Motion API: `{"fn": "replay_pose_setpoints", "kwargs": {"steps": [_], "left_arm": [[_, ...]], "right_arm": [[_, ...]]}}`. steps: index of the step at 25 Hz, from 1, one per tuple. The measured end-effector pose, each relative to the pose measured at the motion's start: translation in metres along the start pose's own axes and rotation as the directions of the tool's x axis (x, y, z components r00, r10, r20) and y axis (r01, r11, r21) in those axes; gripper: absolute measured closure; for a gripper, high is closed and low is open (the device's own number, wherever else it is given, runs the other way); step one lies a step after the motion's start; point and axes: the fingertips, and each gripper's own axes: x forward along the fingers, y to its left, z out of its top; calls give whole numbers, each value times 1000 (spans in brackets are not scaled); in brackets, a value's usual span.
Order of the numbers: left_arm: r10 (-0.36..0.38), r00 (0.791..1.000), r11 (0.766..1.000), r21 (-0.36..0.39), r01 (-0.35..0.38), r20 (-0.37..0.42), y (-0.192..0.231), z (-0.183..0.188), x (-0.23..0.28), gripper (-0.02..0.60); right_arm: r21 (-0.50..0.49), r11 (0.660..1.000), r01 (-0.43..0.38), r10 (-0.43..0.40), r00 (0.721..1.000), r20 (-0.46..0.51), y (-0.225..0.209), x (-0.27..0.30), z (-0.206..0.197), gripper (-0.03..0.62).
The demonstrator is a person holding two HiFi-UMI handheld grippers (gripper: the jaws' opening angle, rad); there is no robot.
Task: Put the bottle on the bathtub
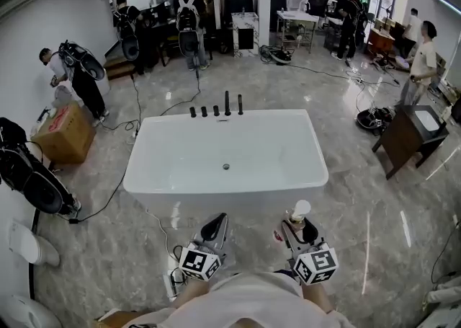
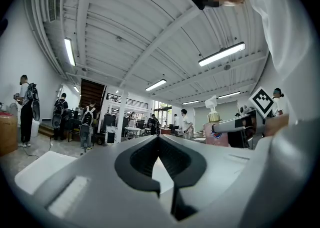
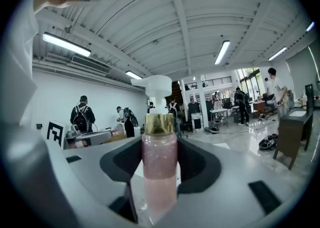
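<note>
In right tool (image 1: 294,231) — pink bottle (image 3: 159,164)

1 white bathtub (image 1: 216,189), with 1 drain (image 1: 226,166) and 5 black tap fittings (image 1: 227,103) in a row on its far rim. 1 pink pump bottle (image 3: 159,167). 2 grippers, the left gripper (image 1: 217,220) and the right gripper (image 1: 297,227), each with 1 marker cube (image 1: 199,262). 1 cardboard box (image 1: 63,132). 1 dark wooden vanity cabinet (image 1: 403,143). At least 7 people (image 1: 189,13) standing farther off.
</note>
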Motion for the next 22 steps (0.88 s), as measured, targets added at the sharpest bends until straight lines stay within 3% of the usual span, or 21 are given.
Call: {"fn": "replay_pose_setpoints", "kwargs": {"steps": [12, 22], "left_arm": [[18, 1000, 1000, -15, -18, 12, 37, -7, 14, 572], [25, 1000, 1000, 17, -25, -7, 90, -26, 113, 572]], "right_arm": [[21, 998, 59, -59, 998, 0, -18, 31, -1, 379], [53, 999, 6, -6, 1000, -3, -86, 138, -7, 380]]}}
